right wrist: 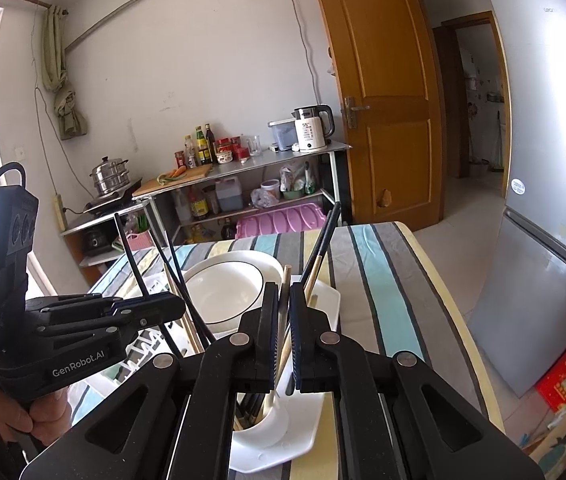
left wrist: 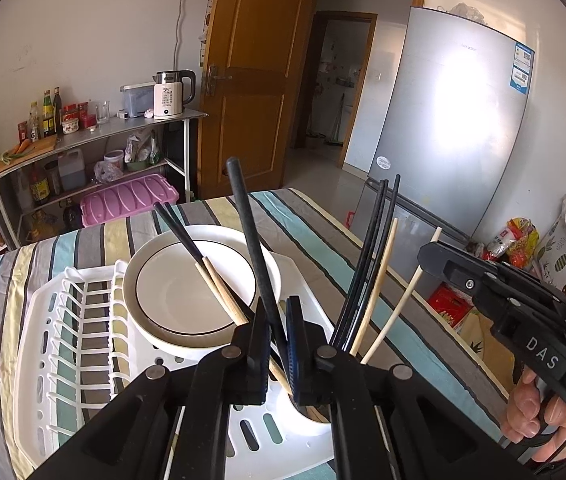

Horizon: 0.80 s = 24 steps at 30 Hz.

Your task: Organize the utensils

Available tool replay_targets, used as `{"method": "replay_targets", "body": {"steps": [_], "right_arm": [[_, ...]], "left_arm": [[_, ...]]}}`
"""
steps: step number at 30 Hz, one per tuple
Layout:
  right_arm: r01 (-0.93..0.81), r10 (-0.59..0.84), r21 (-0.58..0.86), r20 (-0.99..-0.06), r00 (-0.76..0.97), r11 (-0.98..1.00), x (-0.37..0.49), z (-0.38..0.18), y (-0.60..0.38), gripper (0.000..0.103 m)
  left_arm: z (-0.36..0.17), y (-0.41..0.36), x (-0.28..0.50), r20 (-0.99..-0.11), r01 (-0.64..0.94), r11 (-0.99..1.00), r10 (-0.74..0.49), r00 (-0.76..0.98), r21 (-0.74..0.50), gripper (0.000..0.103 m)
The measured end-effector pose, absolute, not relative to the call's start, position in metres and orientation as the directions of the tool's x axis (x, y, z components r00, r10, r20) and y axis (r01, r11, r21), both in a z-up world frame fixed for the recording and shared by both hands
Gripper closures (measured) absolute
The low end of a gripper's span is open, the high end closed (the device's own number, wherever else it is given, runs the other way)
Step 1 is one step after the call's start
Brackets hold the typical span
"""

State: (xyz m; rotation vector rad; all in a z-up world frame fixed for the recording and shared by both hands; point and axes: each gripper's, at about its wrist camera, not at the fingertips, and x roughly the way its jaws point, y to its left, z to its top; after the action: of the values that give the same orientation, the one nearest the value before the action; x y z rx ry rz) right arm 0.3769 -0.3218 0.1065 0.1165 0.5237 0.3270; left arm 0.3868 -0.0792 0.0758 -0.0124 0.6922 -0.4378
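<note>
White plastic rack (left wrist: 39,320), lower left of the left view; stacked plates (left wrist: 203,280) at centre carry two chopsticks (left wrist: 219,284).

My left gripper (left wrist: 275,340) pinches a black chopstick (left wrist: 249,232), nearly closed. The holder cup (right wrist: 271,424) sits low centre in the right view. My right gripper (right wrist: 283,328) stands narrowly parted around upright sticks; grip unconfirmed. I judge: lower vertically over the cup, release late.

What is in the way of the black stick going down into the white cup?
Nothing solid blocks it. The left gripper holds the black chopstick right above the white cup in the drying rack. Other chopsticks already lean in the cup, so it is a bit crowded.
</note>
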Motion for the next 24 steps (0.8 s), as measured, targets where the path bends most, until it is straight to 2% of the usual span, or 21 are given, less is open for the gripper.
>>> {"method": "replay_targets", "body": {"steps": [2,3,4,5,7,9,24], "right_arm": [[-0.274,0.332,0.189,-0.477,0.813,0.943,0.374,0.108,-0.323,0.097],[-0.271,0.327,0.185,-0.475,0.817,0.945,0.372,0.108,-0.323,0.093],[-0.271,0.326,0.183,-0.470,0.820,0.945,0.369,0.109,-0.323,0.088],[-0.272,0.328,0.185,-0.467,0.821,0.944,0.365,0.110,-0.324,0.087],[-0.272,0.328,0.185,-0.465,0.822,0.944,0.358,0.112,-0.325,0.086],[-0.272,0.326,0.181,-0.458,0.827,0.945,0.349,0.113,-0.325,0.086],[-0.285,0.321,0.149,-0.472,0.821,0.947,0.245,0.100,-0.311,0.082]], "left_arm": [[0.077,-0.078,0.384,-0.612,0.389,0.909,-0.396,0.684,-0.153,0.095],[0.079,-0.077,0.382,-0.611,0.390,0.908,-0.395,0.686,-0.149,0.095],[0.080,-0.077,0.378,-0.610,0.391,0.909,-0.393,0.688,-0.144,0.092],[0.081,-0.076,0.375,-0.609,0.390,0.910,-0.389,0.691,-0.138,0.089],[0.084,-0.075,0.363,-0.601,0.389,0.913,-0.382,0.703,-0.125,0.077],[0.086,-0.071,0.351,-0.592,0.381,0.917,-0.373,0.714,-0.118,0.075],[0.071,-0.039,0.224,-0.546,0.305,0.942,-0.332,0.769,-0.143,0.074]]}}
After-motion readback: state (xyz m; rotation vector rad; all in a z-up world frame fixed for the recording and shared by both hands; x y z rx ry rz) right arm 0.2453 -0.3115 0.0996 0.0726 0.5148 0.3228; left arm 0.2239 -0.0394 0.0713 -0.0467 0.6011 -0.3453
